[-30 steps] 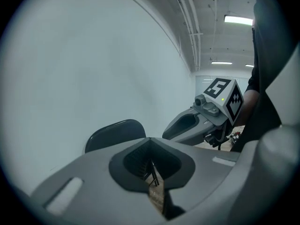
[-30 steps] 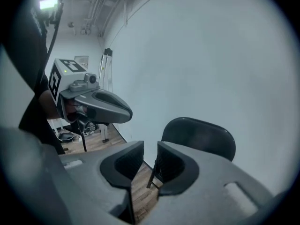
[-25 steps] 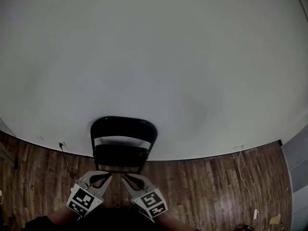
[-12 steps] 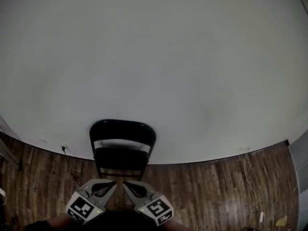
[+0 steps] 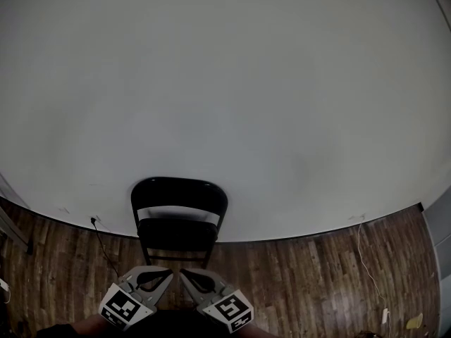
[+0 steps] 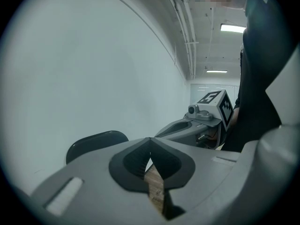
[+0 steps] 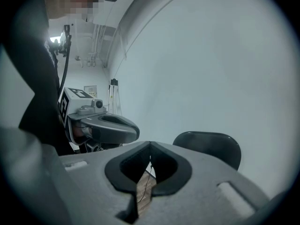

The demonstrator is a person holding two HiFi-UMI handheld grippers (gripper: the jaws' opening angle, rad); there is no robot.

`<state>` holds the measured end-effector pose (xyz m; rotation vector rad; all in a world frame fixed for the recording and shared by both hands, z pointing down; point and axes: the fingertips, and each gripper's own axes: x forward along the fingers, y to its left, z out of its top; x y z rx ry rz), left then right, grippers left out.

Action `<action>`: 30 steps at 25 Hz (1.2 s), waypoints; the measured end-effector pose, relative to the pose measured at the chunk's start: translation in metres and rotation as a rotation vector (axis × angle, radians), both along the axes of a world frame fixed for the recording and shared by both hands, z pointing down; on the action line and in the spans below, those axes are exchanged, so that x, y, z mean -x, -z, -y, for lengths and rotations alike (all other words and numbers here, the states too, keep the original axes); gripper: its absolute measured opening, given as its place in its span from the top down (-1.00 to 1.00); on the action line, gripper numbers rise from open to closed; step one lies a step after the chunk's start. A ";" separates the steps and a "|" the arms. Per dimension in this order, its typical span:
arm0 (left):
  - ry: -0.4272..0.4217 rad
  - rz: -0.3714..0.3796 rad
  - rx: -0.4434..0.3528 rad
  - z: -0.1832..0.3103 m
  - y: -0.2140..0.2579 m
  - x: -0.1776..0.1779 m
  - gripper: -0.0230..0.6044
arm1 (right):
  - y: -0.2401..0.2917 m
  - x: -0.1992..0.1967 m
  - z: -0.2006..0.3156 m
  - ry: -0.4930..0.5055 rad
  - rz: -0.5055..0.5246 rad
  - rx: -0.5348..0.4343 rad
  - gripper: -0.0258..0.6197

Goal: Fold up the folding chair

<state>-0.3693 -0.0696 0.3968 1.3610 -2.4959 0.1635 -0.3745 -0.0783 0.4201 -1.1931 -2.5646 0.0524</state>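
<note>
A black folding chair [image 5: 179,217] stands unfolded on the wood floor, its back against the white wall. The seat is down and the curved backrest [image 5: 180,194] is upright. My left gripper [image 5: 169,274] and right gripper [image 5: 182,272] hover side by side just in front of the seat, tips nearly meeting, apart from the chair. Both are shut with nothing between the jaws. In the left gripper view the left gripper [image 6: 150,140] points past the backrest [image 6: 96,143]. In the right gripper view the right gripper [image 7: 150,145] has the backrest [image 7: 208,146] to its right.
A dark cable [image 5: 100,236] runs from the wall across the floor left of the chair. A white cable [image 5: 362,248] lies on the floor at the right. A small yellow object [image 5: 414,321] sits at the bottom right. The white wall [image 5: 232,97] fills the view behind the chair.
The view has tilted up a little, so chair and grippers sit lower in the picture. The two grippers' tips have drawn closer together. The chair has not moved.
</note>
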 end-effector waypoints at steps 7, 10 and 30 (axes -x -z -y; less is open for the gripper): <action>0.002 0.000 0.002 -0.002 -0.001 0.000 0.92 | -0.004 -0.002 -0.002 0.009 -0.002 -0.026 0.92; 0.003 -0.001 0.006 -0.002 0.000 0.001 0.92 | -0.004 -0.002 -0.001 0.007 -0.007 -0.024 0.92; 0.008 -0.002 0.008 -0.004 0.000 -0.003 0.92 | -0.008 -0.006 -0.002 0.002 -0.024 -0.018 0.92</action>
